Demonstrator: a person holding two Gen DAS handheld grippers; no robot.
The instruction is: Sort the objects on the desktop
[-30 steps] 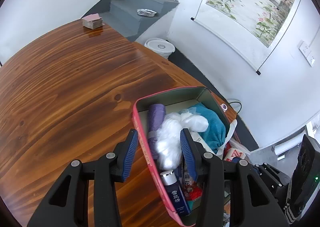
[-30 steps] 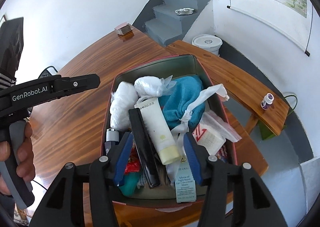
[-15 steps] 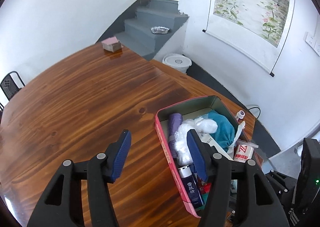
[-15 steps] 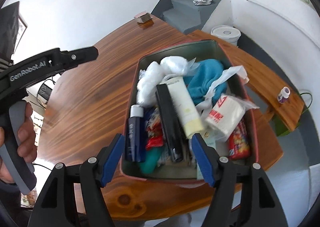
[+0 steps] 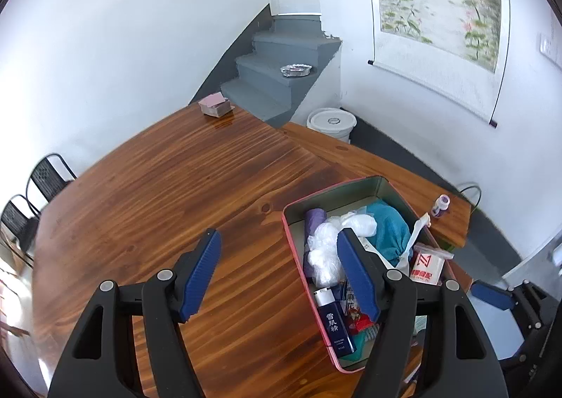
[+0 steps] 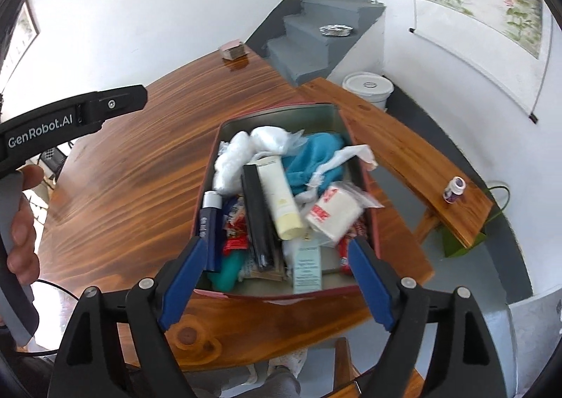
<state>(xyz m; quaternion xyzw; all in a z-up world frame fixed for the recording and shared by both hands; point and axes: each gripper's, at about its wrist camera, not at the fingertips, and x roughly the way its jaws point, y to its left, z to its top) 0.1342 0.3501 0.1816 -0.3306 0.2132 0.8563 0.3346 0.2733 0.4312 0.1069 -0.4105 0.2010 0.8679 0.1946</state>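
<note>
The tin (image 6: 354, 138), packed with toiletries, is seen at the centre of the right wrist view on the worktop (image 5: 175, 194). Both jaws have just been opening: the left hand-held gripper (image 5: 277, 271) and right hand-held gripper (image 6: 277, 275) are spread, nothing gripped.

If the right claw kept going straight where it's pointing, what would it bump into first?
Probably the clutter in the pink tin, likely the black case or cream tube. The right claw, open and empty, points there; depth is unclear.

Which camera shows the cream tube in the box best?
The right wrist view: the cream tube lies in full view on top of the pile in the box. In the left wrist view the left gripper finger hides nearly all of it.
</note>
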